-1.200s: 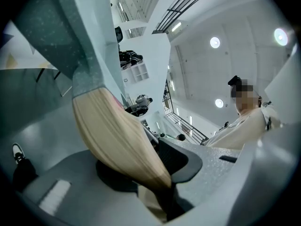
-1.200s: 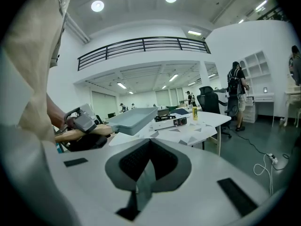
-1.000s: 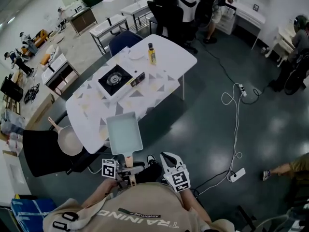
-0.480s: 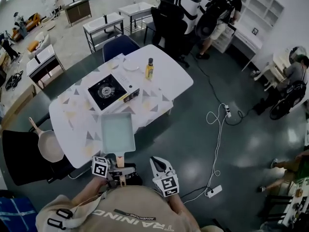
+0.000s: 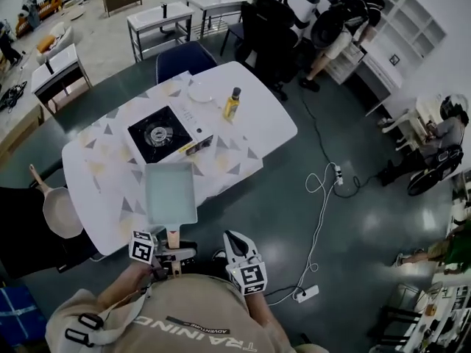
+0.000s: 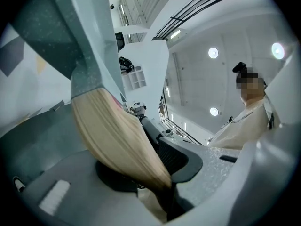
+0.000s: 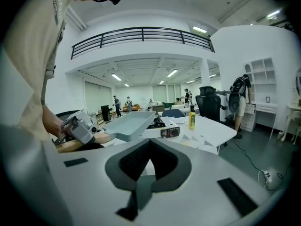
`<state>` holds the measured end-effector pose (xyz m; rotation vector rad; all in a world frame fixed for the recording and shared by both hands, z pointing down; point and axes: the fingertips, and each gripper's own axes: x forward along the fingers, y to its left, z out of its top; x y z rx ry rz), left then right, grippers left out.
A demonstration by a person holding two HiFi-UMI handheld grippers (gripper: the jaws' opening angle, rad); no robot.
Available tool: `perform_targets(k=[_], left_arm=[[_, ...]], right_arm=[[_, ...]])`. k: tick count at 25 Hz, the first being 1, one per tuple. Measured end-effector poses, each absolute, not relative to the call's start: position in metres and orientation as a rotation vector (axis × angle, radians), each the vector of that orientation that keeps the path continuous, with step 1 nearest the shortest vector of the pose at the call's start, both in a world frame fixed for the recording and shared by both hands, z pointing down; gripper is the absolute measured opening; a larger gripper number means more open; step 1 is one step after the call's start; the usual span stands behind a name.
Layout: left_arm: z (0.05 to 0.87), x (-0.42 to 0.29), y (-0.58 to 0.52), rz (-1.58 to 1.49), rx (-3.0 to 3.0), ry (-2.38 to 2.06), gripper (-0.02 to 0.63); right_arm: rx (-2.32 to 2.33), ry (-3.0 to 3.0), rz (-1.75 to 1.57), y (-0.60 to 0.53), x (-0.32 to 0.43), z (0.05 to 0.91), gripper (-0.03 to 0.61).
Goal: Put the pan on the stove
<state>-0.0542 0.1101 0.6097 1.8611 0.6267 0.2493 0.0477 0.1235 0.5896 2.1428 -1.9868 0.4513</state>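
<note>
A light-blue rectangular pan [image 5: 171, 192] hangs over the near edge of the white table [image 5: 250, 123], just short of the black stove [image 5: 158, 133]. My left gripper [image 5: 171, 250] is shut on its wooden handle [image 5: 173, 237]. In the left gripper view the handle [image 6: 117, 140] runs between the jaws of the left gripper [image 6: 157, 173], with the pan's body [image 6: 89, 46] above. My right gripper [image 5: 232, 240] stays near my body, shut and holding nothing. The right gripper view shows the right gripper [image 7: 148, 147], the pan [image 7: 131, 125], the stove [image 7: 162, 123] and the left gripper [image 7: 80, 126].
A yellow bottle [image 5: 232, 103] and a small plate [image 5: 199, 93] stand on the table beyond the stove. A round frying pan [image 5: 59, 212] lies on a black seat at the left. A blue chair [image 5: 182, 57] stands behind the table. A cable and power strip [image 5: 307, 293] lie on the floor at the right.
The pan in my left gripper has come a little closer to the stove, and the table has slid left in the head view. The right gripper keeps its place.
</note>
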Motion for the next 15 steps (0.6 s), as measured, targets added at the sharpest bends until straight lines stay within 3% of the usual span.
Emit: perform_targets(k=[15], left_arm=[[0.6,0.01,0.026,0.159,1.94,0.396,0.132]], right_arm=[[1.833,-2.281,0.425,0.017,0.109,0.595,0.005]])
